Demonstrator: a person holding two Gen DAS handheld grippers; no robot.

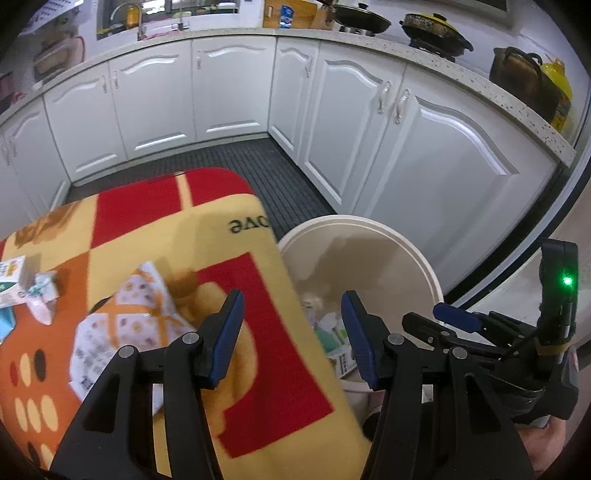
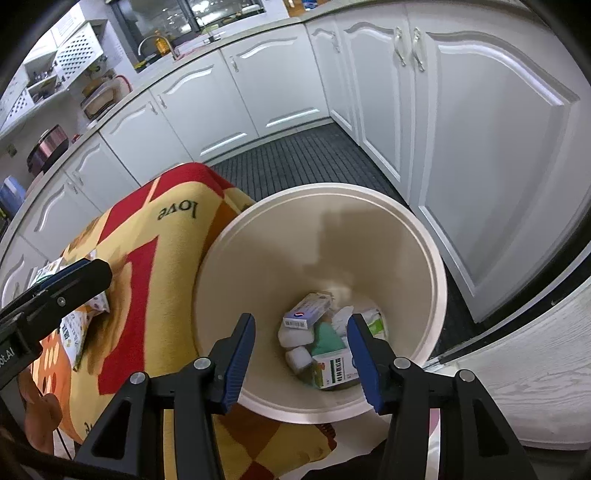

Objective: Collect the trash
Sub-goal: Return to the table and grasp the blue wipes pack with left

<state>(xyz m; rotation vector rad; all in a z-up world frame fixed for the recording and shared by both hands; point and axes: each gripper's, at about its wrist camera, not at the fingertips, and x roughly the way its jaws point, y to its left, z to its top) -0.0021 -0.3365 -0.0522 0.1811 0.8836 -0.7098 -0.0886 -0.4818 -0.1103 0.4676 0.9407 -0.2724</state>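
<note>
A round cream bin (image 2: 441, 295) stands on the floor against the table's right side. Inside it lie a white box with a red-blue logo (image 2: 308, 312), a green-and-white box (image 2: 336, 371) and crumpled wrappers. My right gripper (image 2: 301, 325) hangs open over the bin's mouth with nothing between its fingers. My left gripper (image 1: 291, 306) is open and empty too, over the table's right edge beside the bin (image 1: 406, 243). On the red-and-yellow cloth (image 1: 258, 369) lie a patterned white wrapper (image 1: 122, 317), a crumpled pale pack (image 1: 42, 295) and a small carton (image 1: 14, 280).
White kitchen cabinets (image 1: 229, 92) wrap around the back and right. A dark ribbed floor mat (image 1: 273, 173) lies between them and the table. Pans (image 1: 364, 18) and a yellow bag (image 1: 557, 85) sit on the counter. The right gripper's body (image 1: 458, 317) is close on the left gripper's right.
</note>
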